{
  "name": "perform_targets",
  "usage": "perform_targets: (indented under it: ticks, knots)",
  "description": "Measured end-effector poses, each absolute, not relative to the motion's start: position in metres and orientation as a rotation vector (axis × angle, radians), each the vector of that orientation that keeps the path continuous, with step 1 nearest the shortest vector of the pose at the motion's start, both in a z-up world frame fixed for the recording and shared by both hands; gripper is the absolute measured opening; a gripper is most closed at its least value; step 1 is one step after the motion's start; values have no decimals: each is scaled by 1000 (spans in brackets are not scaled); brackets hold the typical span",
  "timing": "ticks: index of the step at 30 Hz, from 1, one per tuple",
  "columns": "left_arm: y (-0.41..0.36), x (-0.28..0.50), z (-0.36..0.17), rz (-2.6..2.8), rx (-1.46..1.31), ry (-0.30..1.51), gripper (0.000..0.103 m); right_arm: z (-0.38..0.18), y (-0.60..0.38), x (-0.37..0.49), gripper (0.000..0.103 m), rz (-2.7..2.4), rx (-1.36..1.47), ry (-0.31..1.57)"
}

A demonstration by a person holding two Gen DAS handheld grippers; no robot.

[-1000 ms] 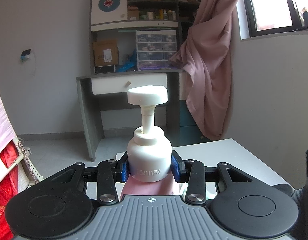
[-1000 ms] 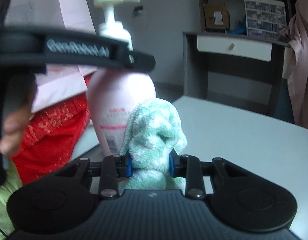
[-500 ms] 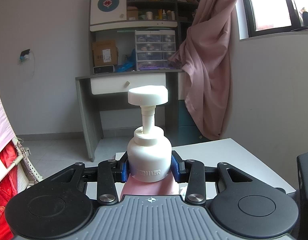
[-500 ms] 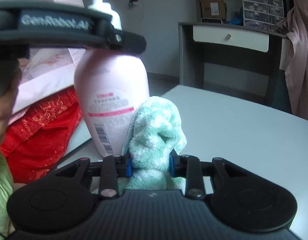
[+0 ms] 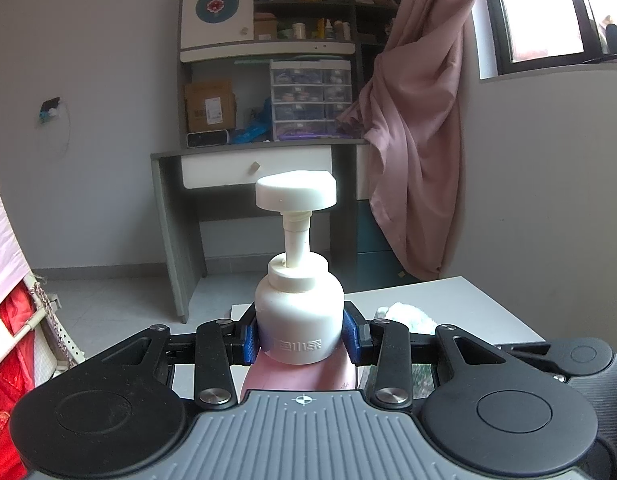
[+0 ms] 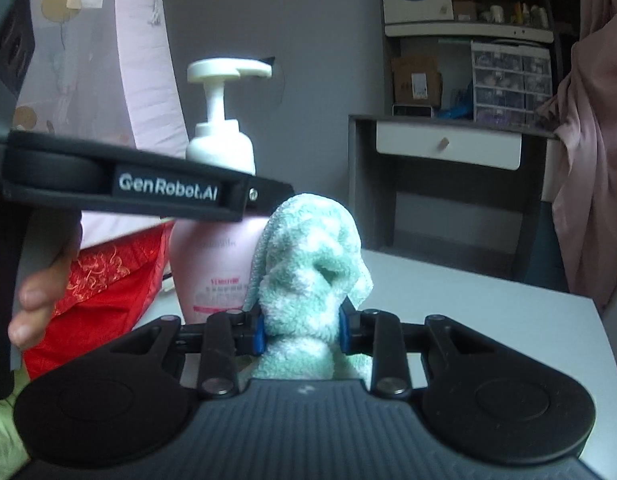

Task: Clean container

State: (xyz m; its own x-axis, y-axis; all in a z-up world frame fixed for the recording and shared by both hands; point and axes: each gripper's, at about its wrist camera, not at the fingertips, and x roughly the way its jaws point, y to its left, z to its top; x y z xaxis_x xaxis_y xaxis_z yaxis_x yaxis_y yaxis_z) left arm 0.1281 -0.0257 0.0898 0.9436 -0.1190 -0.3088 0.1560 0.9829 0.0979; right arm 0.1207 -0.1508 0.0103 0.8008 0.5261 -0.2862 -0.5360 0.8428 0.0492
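A grey desk [image 5: 244,156] with a white drawer [image 5: 255,168] stands at twelve o'clock; pink curtain [image 5: 416,128] and bright window [image 5: 544,12] at two o'clock.

1. Pump bottle [image 6: 212,256]: pale pink body, white pump head, pink label print.
2. Towel [image 6: 312,264]: mint green mottled with white.
3. Curtain [image 5: 420,128]: dusty pink.
4. Fabric [image 6: 108,280]: red with gold pattern.
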Motion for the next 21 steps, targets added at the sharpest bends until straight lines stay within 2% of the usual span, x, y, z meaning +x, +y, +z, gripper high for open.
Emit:
perform_targets:
  ticks: [14,21]
  knots:
    - [-18,129,89,-149,129,307,42,-20,-133,143,31,578,-120,504]
    - [-19,129,91,-146,128,307,42,-19,-132,141,31,577,-119,497]
